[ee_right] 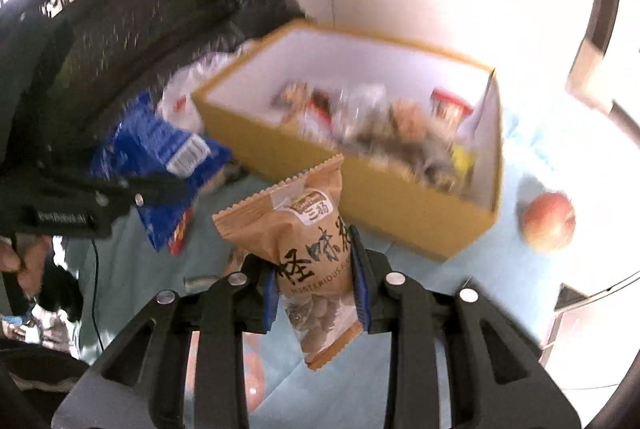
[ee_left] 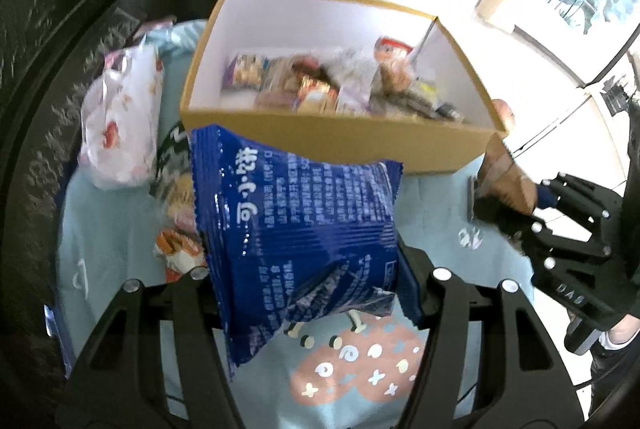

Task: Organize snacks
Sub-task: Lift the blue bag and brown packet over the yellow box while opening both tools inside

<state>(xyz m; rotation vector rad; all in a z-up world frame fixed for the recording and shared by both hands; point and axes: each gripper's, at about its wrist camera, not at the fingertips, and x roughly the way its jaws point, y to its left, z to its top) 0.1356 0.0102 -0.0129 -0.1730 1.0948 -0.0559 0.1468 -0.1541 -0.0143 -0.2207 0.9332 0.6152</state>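
Note:
My left gripper (ee_left: 308,293) is shut on a blue snack packet (ee_left: 296,225) and holds it above the table, just in front of the yellow cardboard box (ee_left: 340,145). The box holds several snack packs (ee_left: 328,85). My right gripper (ee_right: 316,293) is shut on a brown snack packet (ee_right: 308,257), lifted in front of the same box (ee_right: 400,205). In the left wrist view the right gripper (ee_left: 500,197) with the brown packet (ee_left: 506,177) is at the right of the box. In the right wrist view the left gripper (ee_right: 160,193) with the blue packet (ee_right: 160,149) is at the left.
A light blue cloth (ee_left: 120,249) covers the table. A white flowered bag (ee_left: 120,117) and loose snacks (ee_left: 176,249) lie left of the box. An apple (ee_right: 548,221) lies right of the box. A dark carved cabinet (ee_left: 48,29) stands at the left.

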